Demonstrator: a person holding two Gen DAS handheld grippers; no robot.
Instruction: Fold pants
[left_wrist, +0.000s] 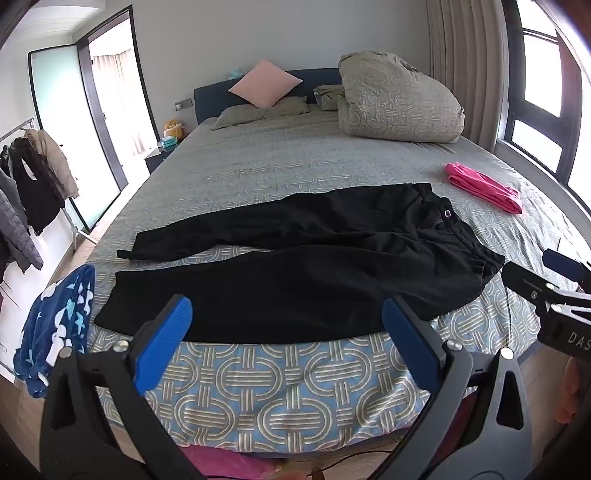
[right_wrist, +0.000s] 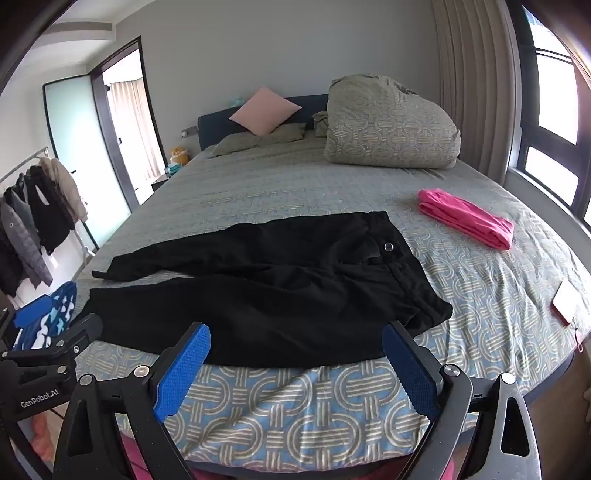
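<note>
Black pants (left_wrist: 314, 258) (right_wrist: 266, 288) lie spread flat across the near part of the bed (left_wrist: 295, 387) (right_wrist: 295, 398), waistband to the right, both legs pointing left with a gap between them. My left gripper (left_wrist: 288, 317) hovers open over the bed's near edge, in front of the nearer leg, blue pads empty. My right gripper (right_wrist: 295, 347) hangs open just before the pants' near hem below the waist, nothing between its pads. Each gripper also shows in the other's view: right gripper (left_wrist: 546, 273), left gripper (right_wrist: 48, 325).
A folded pink garment (left_wrist: 484, 186) (right_wrist: 467, 218) lies on the bed's right side. A bundled duvet (left_wrist: 399, 99) and pillows sit at the headboard. A phone (right_wrist: 565, 301) lies near the right edge. A blue patterned blanket (left_wrist: 55, 325) and a coat rack (left_wrist: 29, 177) stand left.
</note>
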